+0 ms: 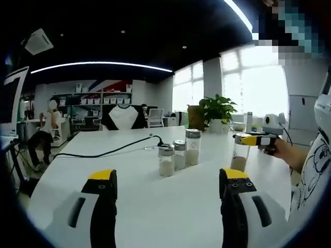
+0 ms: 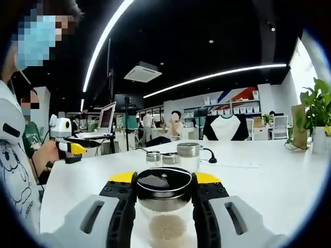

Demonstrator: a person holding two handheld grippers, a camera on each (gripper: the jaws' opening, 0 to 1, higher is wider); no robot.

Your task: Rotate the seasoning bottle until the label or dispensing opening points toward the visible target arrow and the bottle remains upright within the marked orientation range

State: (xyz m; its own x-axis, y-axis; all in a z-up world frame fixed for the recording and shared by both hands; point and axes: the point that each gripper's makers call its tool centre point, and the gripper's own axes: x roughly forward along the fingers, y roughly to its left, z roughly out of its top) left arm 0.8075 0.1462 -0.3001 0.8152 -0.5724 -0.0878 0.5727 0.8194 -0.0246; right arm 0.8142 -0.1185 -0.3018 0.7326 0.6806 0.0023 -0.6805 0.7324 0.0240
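1. In the left gripper view, the left gripper [image 1: 168, 181] rises from the bottom with its yellow-tipped jaws spread wide and nothing between them, over the white table [image 1: 155, 206].
2. Ahead of that gap, slightly left of its middle, three glass shakers [image 1: 179, 153] with metal caps stand upright in a close row, each holding pale powder; the rightmost is the tallest.
3. A black cable [image 1: 111, 151] runs across the table beyond the left finger [image 1: 102, 199].
4. Beyond the right finger [image 1: 235, 199], the right gripper [image 1: 247, 139] comes in from the right, clamped on the seasoning bottle [image 1: 240, 155], which stands upright with its base at the table surface; I cannot tell whether it touches.
5. Behind it stands a potted plant [image 1: 217, 111].
6. In the right gripper view, the right gripper's jaws press both sides of the seasoning bottle's [image 2: 165, 206] dark lid, with powder visible in the glass below.
7. The three shakers [image 2: 173, 156] stand just beyond the fingertips [image 2: 124, 177], and the left gripper [image 2: 72, 149] shows far left.
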